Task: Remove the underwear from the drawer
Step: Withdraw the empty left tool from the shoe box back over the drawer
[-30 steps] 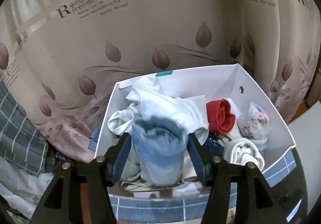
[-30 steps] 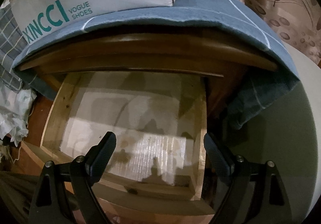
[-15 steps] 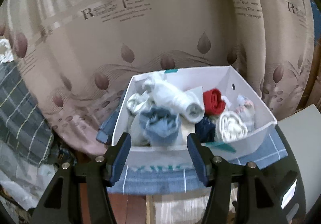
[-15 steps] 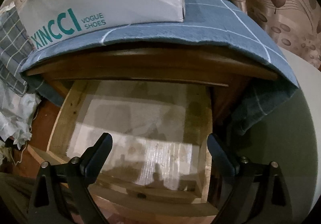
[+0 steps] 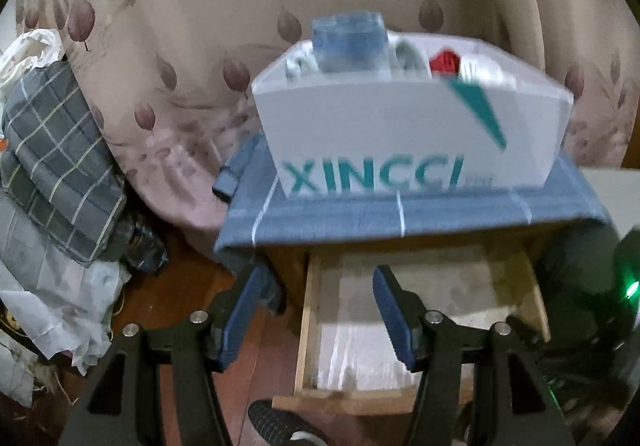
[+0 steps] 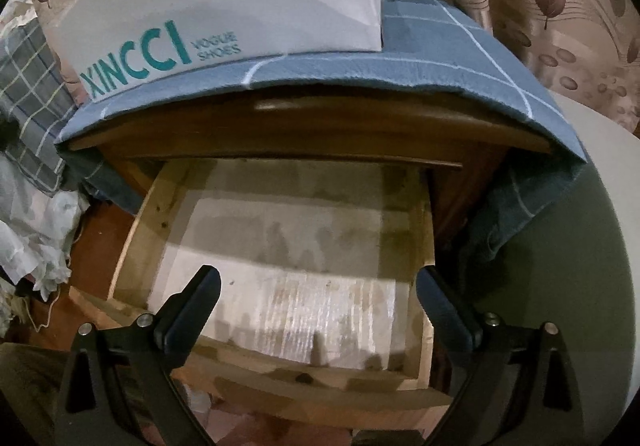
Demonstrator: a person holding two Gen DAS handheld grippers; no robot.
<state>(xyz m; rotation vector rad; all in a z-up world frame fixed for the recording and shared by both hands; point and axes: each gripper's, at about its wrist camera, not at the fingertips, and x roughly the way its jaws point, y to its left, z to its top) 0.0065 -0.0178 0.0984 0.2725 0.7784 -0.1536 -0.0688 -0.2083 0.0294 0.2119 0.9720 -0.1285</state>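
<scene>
The pulled-out wooden drawer (image 6: 288, 258) lay bare, pale-lined; right tool (image 6: 318, 306) was opening, left tool (image 5: 314, 314) released, both empty.

Drawer (image 6: 288, 246) pulled out under the wooden top, pale lined floor bare and lit at the front; blue underwear (image 5: 348, 42) bundled (blurred) atop rolled garments in the white box (image 5: 400, 134) above, on the blue cloth.
</scene>
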